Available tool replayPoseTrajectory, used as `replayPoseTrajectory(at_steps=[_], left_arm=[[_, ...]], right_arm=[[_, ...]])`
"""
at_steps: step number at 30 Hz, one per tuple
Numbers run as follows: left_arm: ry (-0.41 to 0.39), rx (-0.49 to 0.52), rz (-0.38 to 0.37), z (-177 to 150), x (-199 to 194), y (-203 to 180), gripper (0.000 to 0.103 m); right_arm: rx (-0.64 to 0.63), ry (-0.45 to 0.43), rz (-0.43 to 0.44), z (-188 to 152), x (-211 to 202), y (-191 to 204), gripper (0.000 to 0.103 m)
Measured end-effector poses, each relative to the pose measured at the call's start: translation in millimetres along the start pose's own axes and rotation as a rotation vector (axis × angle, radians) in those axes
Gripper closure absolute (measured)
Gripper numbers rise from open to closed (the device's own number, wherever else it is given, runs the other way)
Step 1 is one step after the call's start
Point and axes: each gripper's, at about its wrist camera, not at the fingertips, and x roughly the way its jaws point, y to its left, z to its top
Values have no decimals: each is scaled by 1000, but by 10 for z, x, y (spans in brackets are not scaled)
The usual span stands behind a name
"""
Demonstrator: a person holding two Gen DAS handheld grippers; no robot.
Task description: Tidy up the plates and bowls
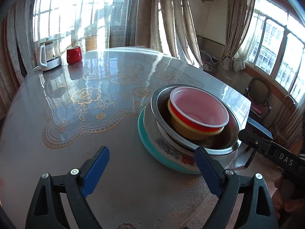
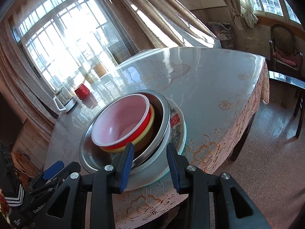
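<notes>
Left wrist view, one nested stack near the table (image 1: 114, 99) edge, bottom to top:

- Teal plate (image 1: 144, 139): lowest; only its rim shows.
- White printed plate (image 1: 167, 150): likely ceramic, so heavy, stiff and breakable. Take it by the rim.
- Steel basin (image 1: 225, 145): rigid, probably slick on its polished wall. Its rolled lip is your surest hold.
- Yellow bowl (image 1: 190, 129) and red bowl with white rim (image 1: 200, 106): thin plastic by the look, light, tilted inside the basin and liable to shift if you tip the stack.

Left gripper (image 1: 152, 169): jaws spread wide and empty, one pad just in front of the printed plate's edge.

Right gripper (image 2: 149, 164): fingers partly apart and clamping nothing, straddling the near rims of basin and plates.

Handling note: the whole stack is probably top-heavy. You would do better moving it level, with a hold on each side.
</notes>
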Motion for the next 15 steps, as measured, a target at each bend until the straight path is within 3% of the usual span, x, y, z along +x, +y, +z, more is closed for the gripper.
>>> replayPoseTrajectory(at_steps=[6,8,10,15], left_arm=[[15,27,44,-129,-67,-13,0],[15,44,63,-171,-93,-22,0],[23,59,88,-220,-112,-21,0],[32,56,103,-318,-160,29,0]], right_arm=[[-109,-38,-65,-189,-108,117,54],[-133,-45,-90,-250,-131,159,38],[-146,-43,-104,-309,-145,168,29],[-182,-51,-146,-399,-189,211,25]])
